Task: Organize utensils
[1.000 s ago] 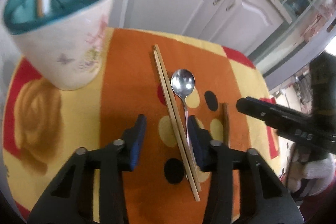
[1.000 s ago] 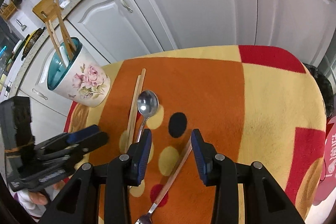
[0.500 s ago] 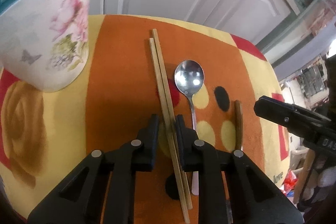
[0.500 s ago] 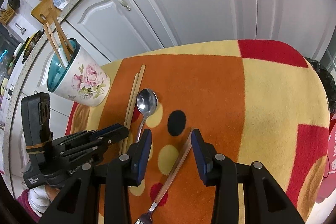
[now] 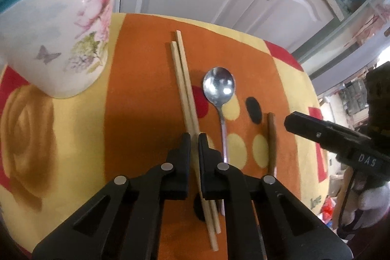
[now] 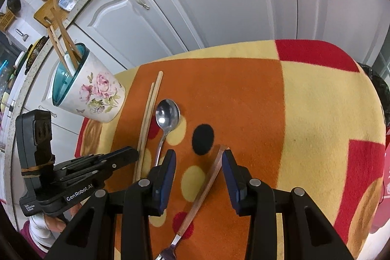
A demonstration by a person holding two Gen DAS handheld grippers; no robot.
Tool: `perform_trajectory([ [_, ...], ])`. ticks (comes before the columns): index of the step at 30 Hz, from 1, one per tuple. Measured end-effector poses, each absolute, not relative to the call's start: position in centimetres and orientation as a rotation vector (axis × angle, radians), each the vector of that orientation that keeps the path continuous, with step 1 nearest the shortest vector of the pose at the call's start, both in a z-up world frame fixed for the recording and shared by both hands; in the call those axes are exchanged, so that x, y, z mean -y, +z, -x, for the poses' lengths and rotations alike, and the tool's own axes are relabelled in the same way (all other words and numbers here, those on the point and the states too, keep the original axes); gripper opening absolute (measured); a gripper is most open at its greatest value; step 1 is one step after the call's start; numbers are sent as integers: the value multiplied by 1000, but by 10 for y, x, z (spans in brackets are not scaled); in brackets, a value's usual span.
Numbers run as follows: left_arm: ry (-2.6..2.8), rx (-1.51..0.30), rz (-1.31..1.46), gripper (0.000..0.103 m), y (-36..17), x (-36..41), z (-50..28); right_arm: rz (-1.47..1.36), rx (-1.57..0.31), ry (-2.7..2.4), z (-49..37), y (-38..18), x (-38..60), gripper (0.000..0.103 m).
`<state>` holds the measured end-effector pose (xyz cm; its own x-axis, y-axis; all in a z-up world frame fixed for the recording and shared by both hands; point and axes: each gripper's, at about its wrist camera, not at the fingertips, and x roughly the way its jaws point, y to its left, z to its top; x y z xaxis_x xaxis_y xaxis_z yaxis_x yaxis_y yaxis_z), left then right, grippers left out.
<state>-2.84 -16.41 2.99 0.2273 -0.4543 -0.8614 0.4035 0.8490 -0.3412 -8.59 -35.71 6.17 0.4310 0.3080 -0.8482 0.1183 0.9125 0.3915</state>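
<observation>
White cabinet doors stand behind a small surface (image 6: pixel 316 113) covered in an orange, yellow and red cloth, where the loose utensils lie side by side, handles towards the person, so each can be taken from the near end. The left tool (image 5: pixel 194 138) has just been closing and now pinches the pair of wooden chopsticks (image 5: pixel 181 72) partway along their length; they still lie flat on the cloth. Gripping both sticks together probably lets them travel as one to the floral cup (image 6: pixel 93 95), which stands at the far left corner and already holds other wooden sticks upright. Just right of the chopsticks lies the metal spoon (image 6: pixel 167 116), bowl up. The right tool (image 6: pixel 198 157) hangs part open, its pads on either side of the brown fork handle (image 6: pixel 207 177) without touching it, seemingly lined up to take that piece next.
</observation>
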Motion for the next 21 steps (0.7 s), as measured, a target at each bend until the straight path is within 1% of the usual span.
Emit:
perform_trajectory([
  [14,-567,-1197,-16,6,24,177,24,-427,-1132,137,88,63,352,37],
  [21,-593,-1204,-5,5,25,165,35,-430,-1122,137,92,62,356,37],
])
